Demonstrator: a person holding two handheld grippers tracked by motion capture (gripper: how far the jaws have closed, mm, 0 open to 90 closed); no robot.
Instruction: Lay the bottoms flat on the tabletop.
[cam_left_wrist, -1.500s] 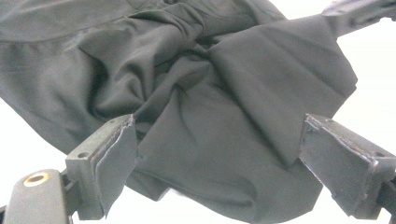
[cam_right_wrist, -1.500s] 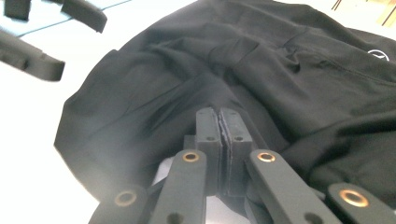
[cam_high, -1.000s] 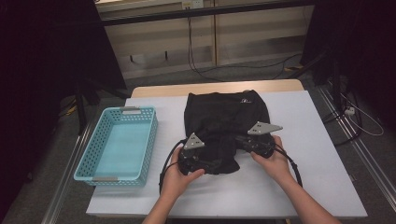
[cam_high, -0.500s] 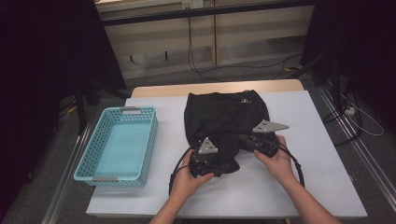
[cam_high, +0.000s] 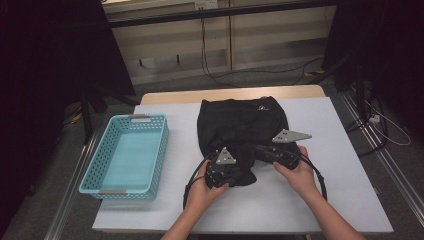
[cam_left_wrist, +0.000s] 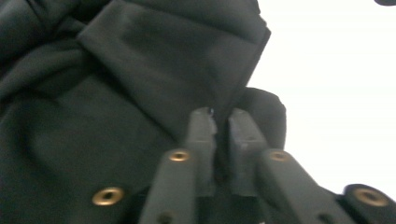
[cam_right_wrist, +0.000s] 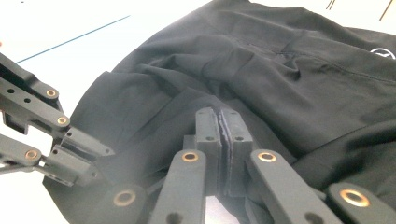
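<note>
Lying in the middle of the white table (cam_high: 320, 200), the black garment (cam_high: 242, 122) is bunched at its near edge, where both grippers meet it. The left gripper (cam_left_wrist: 219, 119) has just been closing, and its jaws now pinch a folded hem of the cloth between them, at the near left corner of the bundle. The right gripper (cam_right_wrist: 220, 119) has its jaws pressed together on a fold of the same fabric, a little to the right. I judge that the two grips sit close together on one edge so that the person can lift or fold this end without the loose cloth slipping away. To the left of the garment, apart from it, stands a turquoise basket (cam_high: 95, 165); it probably waits to receive the garment after folding. The person's hands (cam_high: 300, 175) rest low on the table.
</note>
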